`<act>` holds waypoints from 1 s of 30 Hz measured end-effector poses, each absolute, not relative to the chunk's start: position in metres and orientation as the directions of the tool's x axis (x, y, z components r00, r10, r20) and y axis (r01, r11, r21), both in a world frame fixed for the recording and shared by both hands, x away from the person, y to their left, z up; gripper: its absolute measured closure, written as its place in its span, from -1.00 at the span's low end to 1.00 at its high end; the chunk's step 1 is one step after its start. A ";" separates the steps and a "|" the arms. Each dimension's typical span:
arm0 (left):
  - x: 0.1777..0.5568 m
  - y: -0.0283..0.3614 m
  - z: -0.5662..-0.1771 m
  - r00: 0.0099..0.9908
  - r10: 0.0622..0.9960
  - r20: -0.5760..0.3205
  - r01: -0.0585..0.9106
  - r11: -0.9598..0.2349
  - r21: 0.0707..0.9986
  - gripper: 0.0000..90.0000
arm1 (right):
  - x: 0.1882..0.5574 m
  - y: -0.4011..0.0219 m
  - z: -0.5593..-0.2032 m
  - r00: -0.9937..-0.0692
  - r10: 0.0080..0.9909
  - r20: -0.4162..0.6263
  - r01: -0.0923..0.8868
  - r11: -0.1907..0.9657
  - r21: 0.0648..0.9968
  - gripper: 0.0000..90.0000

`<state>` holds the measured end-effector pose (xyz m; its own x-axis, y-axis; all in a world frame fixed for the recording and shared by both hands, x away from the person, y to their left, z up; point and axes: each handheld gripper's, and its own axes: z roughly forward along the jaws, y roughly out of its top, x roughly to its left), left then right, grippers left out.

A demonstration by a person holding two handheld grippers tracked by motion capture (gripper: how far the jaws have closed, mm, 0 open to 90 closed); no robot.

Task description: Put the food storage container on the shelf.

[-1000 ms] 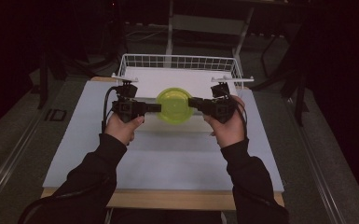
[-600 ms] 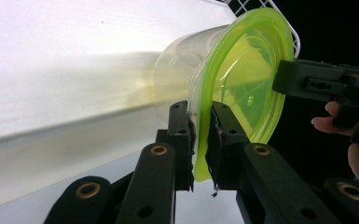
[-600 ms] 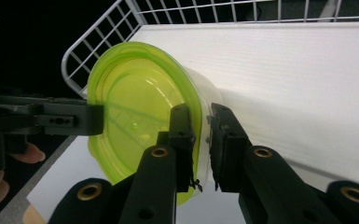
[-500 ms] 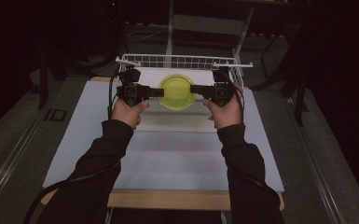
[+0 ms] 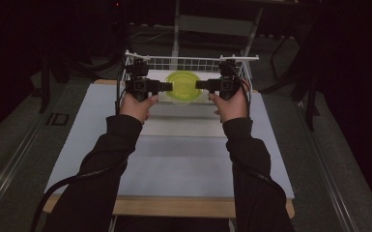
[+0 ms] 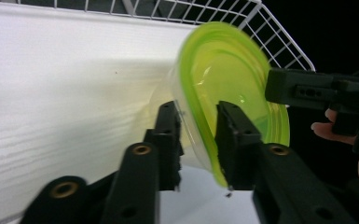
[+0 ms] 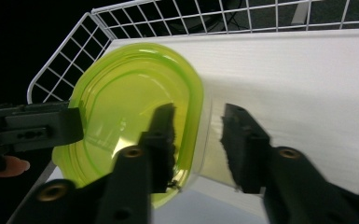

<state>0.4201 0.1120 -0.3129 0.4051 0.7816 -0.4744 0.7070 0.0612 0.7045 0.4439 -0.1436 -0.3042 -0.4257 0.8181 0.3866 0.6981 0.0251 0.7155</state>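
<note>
A person seated at a table [image 5: 174,164] holds a yellow-green lidded container [image 5: 184,86] between two hand-held grippers, above the far edge of the table and over a white wire basket [image 5: 193,61] that stands at that edge. The container is a clear tub with a translucent green lid, and in the high view the lid faces up toward the camera.

The left gripper [image 5: 166,86] reaches in from the container's left side and the right gripper [image 5: 199,85] from its right side, the two pointing at each other. The left hand [image 5: 137,105] and right hand [image 5: 230,105] grasp the gripper handles just short of the basket's near rim, with dark sleeves running back toward the near edge of the table.

In the left gripper view, the left gripper [image 6: 196,135] has its two black jaws closed on the container [image 6: 224,88], one jaw on the lid side of the rim and the other against the clear wall beneath it; the right gripper [image 6: 279,88] shows beyond, touching the opposite edge of the lid.

In the right gripper view, the right gripper [image 7: 200,140] has one jaw lying across the green lid of the container [image 7: 130,102] and the other beside the clear wall; the jaws straddle the rim, but whether both press on it cannot be told. The left gripper [image 7: 70,123] meets the lid's far edge.

The wire basket [image 7: 177,18] has a white lining that shows behind the container in both gripper views.
</note>
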 end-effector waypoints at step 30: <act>0.370 0.163 -0.308 0.537 0.738 -0.409 0.561 0.049 0.826 -0.17 | 0.383 -0.140 -0.314 -0.616 0.729 0.299 0.577 0.159 0.801 0.35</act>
<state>0.3700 0.1634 -0.3075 0.5365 0.7384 -0.4085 0.5614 0.0491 0.8261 0.3833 -0.1400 -0.3140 -0.6160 0.7288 0.2989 0.5768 0.1589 0.8013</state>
